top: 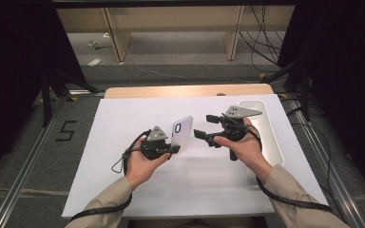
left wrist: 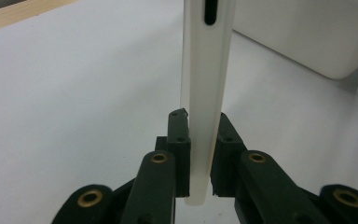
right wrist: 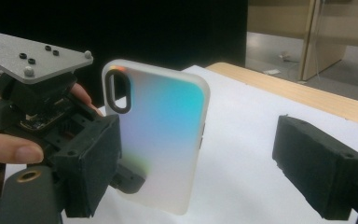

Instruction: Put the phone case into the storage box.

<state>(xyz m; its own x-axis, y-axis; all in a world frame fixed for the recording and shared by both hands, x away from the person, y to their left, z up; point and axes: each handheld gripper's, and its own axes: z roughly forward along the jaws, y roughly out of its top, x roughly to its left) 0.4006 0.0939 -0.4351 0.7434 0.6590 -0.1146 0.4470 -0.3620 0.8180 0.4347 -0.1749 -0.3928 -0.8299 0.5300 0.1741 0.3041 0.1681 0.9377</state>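
Holding a translucent phone case [top: 182, 133] upright above the white desk [top: 123, 118], clamped near its lower edge between the jaws of the left hand-held gripper [top: 173, 148]; pinching only a narrow strip of the case [left wrist: 206, 93], as seen edge-on in the left gripper view, with most of its length standing free above the pads; reaching in from the other side with the right hand-held gripper [top: 202, 135], jaws spread wide apart and lined up with the case [right wrist: 161, 149], one pad near its camera-cutout side and the other well off to the far side; likely preparing a handover or a two-handed grip. Risking, from here, a slip or a twist: gripping a smooth, flexible shell so close to its end, and possibly letting it pivot or bow once touched; risking a knock by closing the right jaws off-centre, pushing the case sideways out of the left pads; risking a drop onto the desk by releasing the left side before the right is seated firmly; risking a collision between the two grippers, working so near one another; possibly also squeezing the thin wall hard enough to buckle it; sitting well clear, the white tray [top: 266, 128] at the right of the desk, and posing no evident hazard.
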